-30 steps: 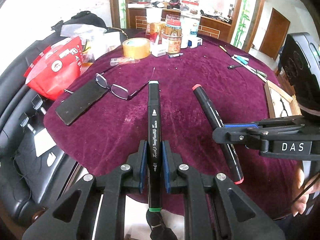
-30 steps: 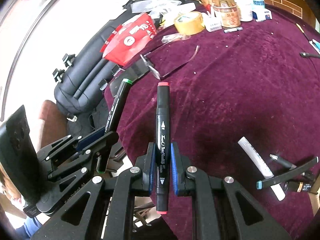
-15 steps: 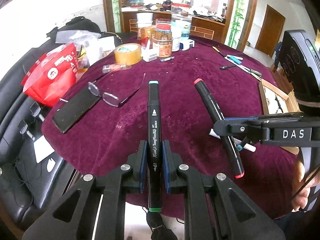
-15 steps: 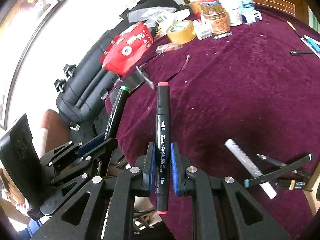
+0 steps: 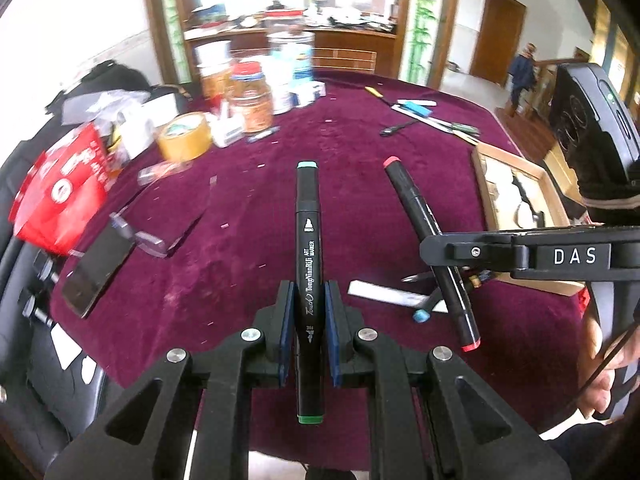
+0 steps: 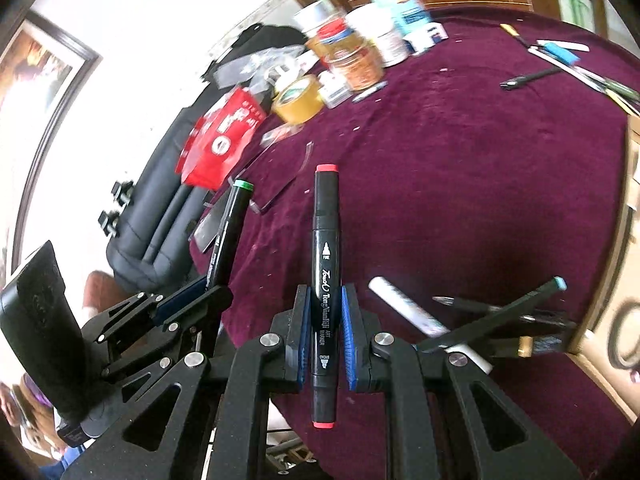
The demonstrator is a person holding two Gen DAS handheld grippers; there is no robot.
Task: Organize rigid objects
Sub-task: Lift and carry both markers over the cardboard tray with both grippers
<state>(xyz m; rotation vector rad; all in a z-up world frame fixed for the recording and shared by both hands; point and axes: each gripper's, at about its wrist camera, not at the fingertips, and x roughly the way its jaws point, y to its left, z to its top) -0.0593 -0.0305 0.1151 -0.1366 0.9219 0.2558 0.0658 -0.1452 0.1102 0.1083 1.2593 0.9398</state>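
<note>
1. We see the left gripper point(image 5: 307, 322) with its jaws closed tight on a black green-capped marker point(image 5: 307, 256), gripped low on its barrel and pointing straight ahead above the desk point(image 5: 248, 240), which is covered in a dark purple cloth.
2. We see the right gripper point(image 6: 325, 340) with its jaws likewise clamped on a black red-capped marker point(image 6: 326, 264), held the same way, its far cap out over the cloth.
3. In the left wrist view, the right gripper point(image 5: 436, 246) comes in from the right side, and its red-capped marker point(image 5: 424, 232) slants across beside the green-capped one; the two markers are near each other but apart.
4. In the right wrist view, the left gripper point(image 6: 196, 300) sits at lower left, its green-capped marker point(image 6: 230, 232) angled up and to the right.
5. On the cloth close to the right gripper lie a white stick point(image 6: 404, 306), a teal-tipped black marker point(image 6: 500, 318) and several dark pens point(image 6: 464, 302), overlapping in a loose heap beside a wooden tray point(image 5: 484, 184).
6. Further off we see a pair of glasses point(image 5: 144, 236) touching a dark phone point(image 5: 98, 264), a red packet point(image 5: 60, 192), a roll of tan tape point(image 5: 184, 136) and a cluster of jars point(image 5: 250, 96) near the far edge.
</note>
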